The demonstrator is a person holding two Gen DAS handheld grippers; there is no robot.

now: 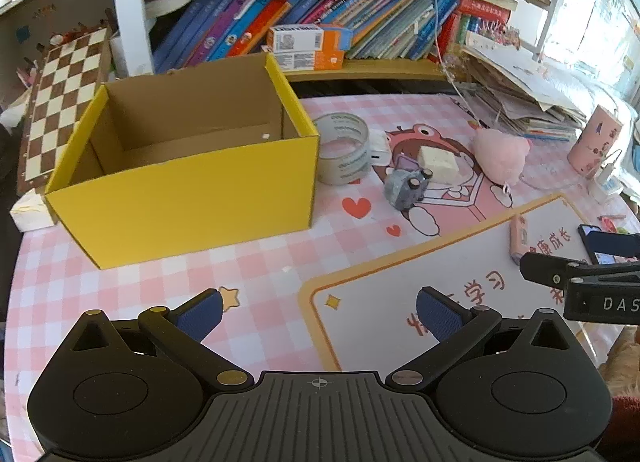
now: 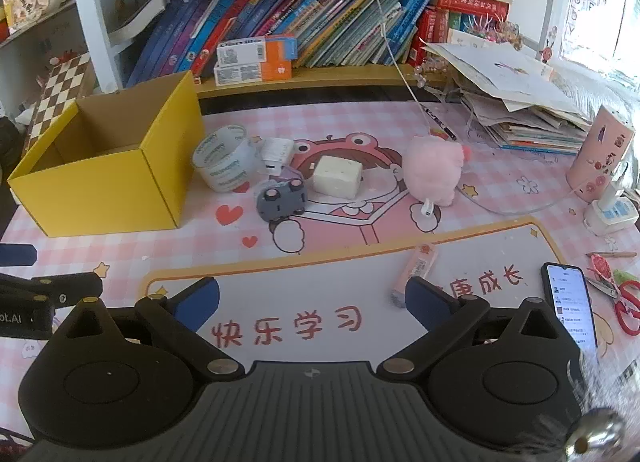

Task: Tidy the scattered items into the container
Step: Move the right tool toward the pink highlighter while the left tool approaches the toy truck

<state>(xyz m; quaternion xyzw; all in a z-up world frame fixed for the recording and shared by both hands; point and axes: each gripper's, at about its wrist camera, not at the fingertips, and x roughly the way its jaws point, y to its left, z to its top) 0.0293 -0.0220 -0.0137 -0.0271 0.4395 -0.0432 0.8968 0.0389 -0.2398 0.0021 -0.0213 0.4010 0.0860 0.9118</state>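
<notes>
Books line the shelf behind the table, where the yellow box sits left, then tape, charger, toy car, white block, pink plush, while left gripper and right gripper hover with jaws released, empty.

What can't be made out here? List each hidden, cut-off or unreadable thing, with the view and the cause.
- Yellow box, right wrist view: most of its floor is hidden by its own front wall.
- Phone, left wrist view: partly covered by the right tool and cut by the edge.
- Phone screen text, right wrist view: too small to read.
- White charger, left wrist view: partly behind the tape rolls.
</notes>
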